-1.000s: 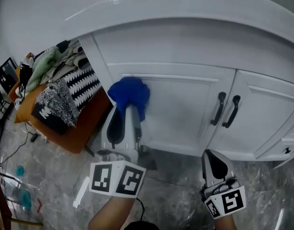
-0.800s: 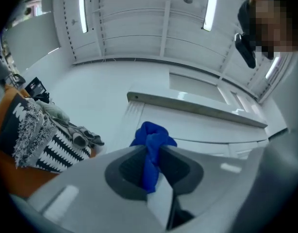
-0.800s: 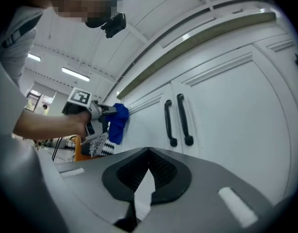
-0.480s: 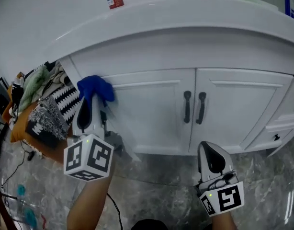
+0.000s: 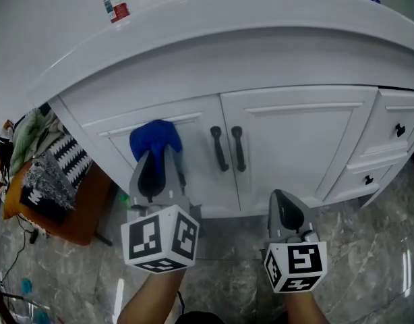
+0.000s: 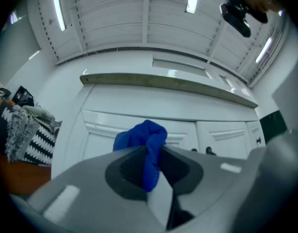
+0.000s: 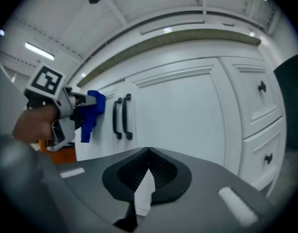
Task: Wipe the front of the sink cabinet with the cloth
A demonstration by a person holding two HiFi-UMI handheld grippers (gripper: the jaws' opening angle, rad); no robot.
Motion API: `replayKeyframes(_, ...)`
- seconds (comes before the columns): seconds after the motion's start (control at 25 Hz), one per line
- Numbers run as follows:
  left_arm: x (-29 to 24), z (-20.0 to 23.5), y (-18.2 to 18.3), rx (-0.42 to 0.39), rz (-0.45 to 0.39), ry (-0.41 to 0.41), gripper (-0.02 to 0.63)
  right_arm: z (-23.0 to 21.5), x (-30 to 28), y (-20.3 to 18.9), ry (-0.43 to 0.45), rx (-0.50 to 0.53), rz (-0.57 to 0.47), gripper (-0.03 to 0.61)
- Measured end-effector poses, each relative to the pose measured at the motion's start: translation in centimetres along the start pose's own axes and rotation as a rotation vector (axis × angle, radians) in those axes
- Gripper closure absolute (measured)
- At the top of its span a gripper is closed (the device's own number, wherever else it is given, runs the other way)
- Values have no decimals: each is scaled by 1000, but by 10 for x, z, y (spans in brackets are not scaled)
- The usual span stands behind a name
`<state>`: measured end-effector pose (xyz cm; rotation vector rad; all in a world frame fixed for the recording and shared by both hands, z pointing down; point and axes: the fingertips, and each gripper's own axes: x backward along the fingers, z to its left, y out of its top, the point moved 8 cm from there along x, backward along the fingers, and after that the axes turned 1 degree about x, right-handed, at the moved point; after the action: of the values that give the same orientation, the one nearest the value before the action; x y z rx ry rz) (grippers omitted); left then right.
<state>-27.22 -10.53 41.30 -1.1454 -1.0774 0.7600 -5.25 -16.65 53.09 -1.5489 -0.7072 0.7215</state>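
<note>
Head view: left gripper (image 5: pixel 156 159) clamped on the blue cloth (image 5: pixel 155 138), which bunches past its fingertips at the left door of the sink cabinet (image 5: pixel 294 140).
Left gripper view: cloth pinched between pads (door right behind).
Right gripper view: right gripper (image 7: pixel 148 152) jaws together, empty, cabinet well ahead of fingertips.

Even indoor light, fisheye-bent edges, dark vignetted corners.

The cloth (image 5: pixel 155 139) sits between the left gripper's (image 5: pixel 158 158) jaws, against the door (image 5: pixel 193 174) in front of them. The handles (image 5: pixel 219 148) are just right of the jaws.
</note>
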Motion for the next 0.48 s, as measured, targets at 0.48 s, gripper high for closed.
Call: replayKeyframes(0.48,-9,-84,17,80,-2,-165,543,-22,5,-4,-119,-29,38,581)
